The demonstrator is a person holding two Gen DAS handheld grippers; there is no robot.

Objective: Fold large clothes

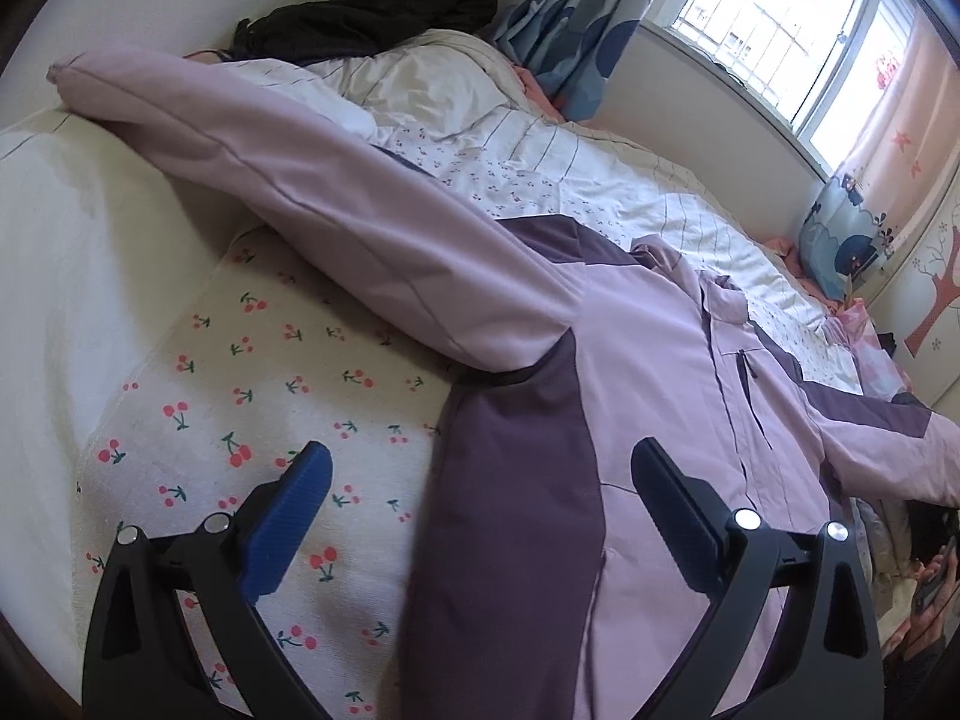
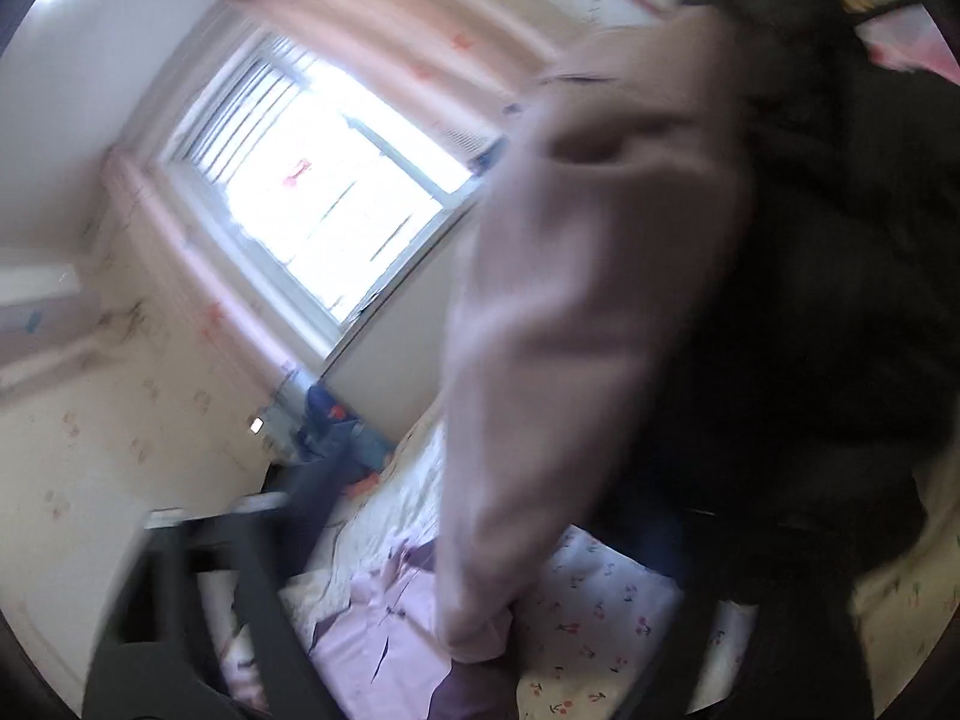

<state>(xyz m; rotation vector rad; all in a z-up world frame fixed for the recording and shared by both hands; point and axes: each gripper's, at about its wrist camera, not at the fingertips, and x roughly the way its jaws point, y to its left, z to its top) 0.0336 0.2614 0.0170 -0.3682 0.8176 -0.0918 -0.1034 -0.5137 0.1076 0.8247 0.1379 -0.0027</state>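
Note:
A lilac padded jacket [image 1: 648, 360] with dark purple panels lies face up on the cherry-print sheet [image 1: 270, 372]. One sleeve [image 1: 300, 180] stretches to the far left. My left gripper [image 1: 480, 453] hovers open over the jacket's purple side panel, blue pads wide apart and nothing between them. The other sleeve [image 1: 888, 456] runs off the right edge. In the blurred right wrist view that sleeve [image 2: 570, 300] rises from the jacket body [image 2: 384, 630] between the fingers of my right gripper [image 2: 486, 498]. The left finger [image 2: 300, 528] stands apart from the cloth; the right finger is hidden.
A white quilt [image 1: 540, 162] and a black garment [image 1: 384, 6] lie at the head of the bed. Curtains and a window [image 1: 780, 18] line the far side. A person's dark clothing [image 2: 840, 300] fills the right of the right wrist view.

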